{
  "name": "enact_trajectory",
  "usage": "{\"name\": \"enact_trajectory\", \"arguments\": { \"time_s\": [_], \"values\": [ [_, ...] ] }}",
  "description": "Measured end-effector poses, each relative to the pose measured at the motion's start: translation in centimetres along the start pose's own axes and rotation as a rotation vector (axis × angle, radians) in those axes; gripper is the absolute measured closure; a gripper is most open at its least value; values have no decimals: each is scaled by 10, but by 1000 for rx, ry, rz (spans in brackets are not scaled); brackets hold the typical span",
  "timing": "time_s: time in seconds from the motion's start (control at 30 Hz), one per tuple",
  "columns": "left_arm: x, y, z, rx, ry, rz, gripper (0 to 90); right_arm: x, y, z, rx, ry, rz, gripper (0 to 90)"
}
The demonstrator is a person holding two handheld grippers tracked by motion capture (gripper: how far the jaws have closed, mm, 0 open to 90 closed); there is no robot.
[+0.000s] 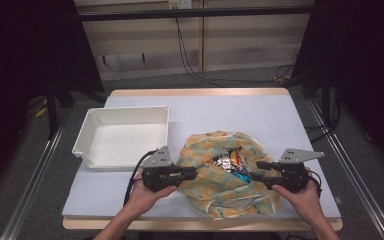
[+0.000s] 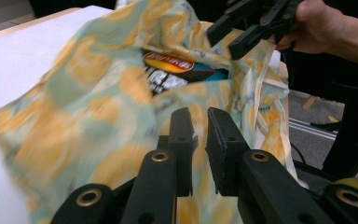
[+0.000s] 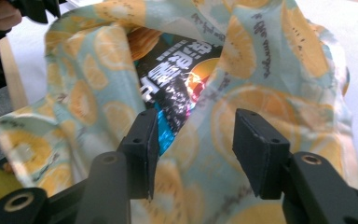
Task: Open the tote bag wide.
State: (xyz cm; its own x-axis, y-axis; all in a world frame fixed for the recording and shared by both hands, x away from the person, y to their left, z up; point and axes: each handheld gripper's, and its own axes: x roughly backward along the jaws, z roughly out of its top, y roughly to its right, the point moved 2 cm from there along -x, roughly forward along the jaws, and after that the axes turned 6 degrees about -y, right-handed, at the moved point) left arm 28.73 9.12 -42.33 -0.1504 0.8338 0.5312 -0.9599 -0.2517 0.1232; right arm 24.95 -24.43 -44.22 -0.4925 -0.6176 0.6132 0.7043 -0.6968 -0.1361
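Note:
A cloth bag (image 1: 207, 187) printed with orange slices lies on the table, its mouth gaping. Inside it shows a shiny snack packet (image 1: 230, 162). My left gripper (image 1: 196, 173) sits at the bag's left rim. In the left gripper view its jaws (image 2: 200, 126) stand a slim gap apart over the cloth (image 2: 98, 93), and I see no cloth pinched. My right gripper (image 1: 257, 170) is at the bag's right rim. Its jaws (image 3: 193, 140) stand wide apart in front of the cloth (image 3: 279, 60) and the packet (image 3: 177, 79), holding nothing.
A white plastic tray (image 1: 87, 132) stands empty at the left of the white table top (image 1: 240, 110). The bag lies close to the table's near edge. Metal rails run along both sides, with cables on the floor behind.

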Motion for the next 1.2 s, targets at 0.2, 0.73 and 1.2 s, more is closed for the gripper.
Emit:
{"name": "enact_trajectory", "arguments": {
  "time_s": [0.2,0.73,1.2],
  "values": [
    [-35,-10,21,16,-3,-32,667,-15,0,1,15,-34,-21,461],
    [-72,13,6,-171,-261,-79,857,-17,6,-13,3,-85,-86,835],
    [-61,31,-11,-212,-266,-225,899,8,37,-43,-107,-106,-187,900]
  ]
}}
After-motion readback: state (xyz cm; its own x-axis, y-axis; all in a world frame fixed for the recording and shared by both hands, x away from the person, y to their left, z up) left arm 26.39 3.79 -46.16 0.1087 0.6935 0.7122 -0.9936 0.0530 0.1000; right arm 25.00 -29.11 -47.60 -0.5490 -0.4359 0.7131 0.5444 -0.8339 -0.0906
